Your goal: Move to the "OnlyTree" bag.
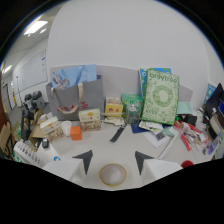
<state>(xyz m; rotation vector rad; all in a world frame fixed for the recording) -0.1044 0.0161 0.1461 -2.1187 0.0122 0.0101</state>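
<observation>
The green "onlytree" bag (160, 96) stands upright against the grey partition at the far right of the desk, well beyond my fingers and to their right. My gripper (113, 161) is open, its two dark fingertips (84, 161) wide apart above the near desk edge. A roll of clear tape (112, 174) lies between and just below them, untouched.
A grey tote bag (75, 100) stands at the far left with small house-shaped boxes (90, 119) and an orange cube (75, 132) before it. A green box (131, 106), papers and a black object (118, 134) lie mid-desk. Pens and clutter (192, 135) fill the right side.
</observation>
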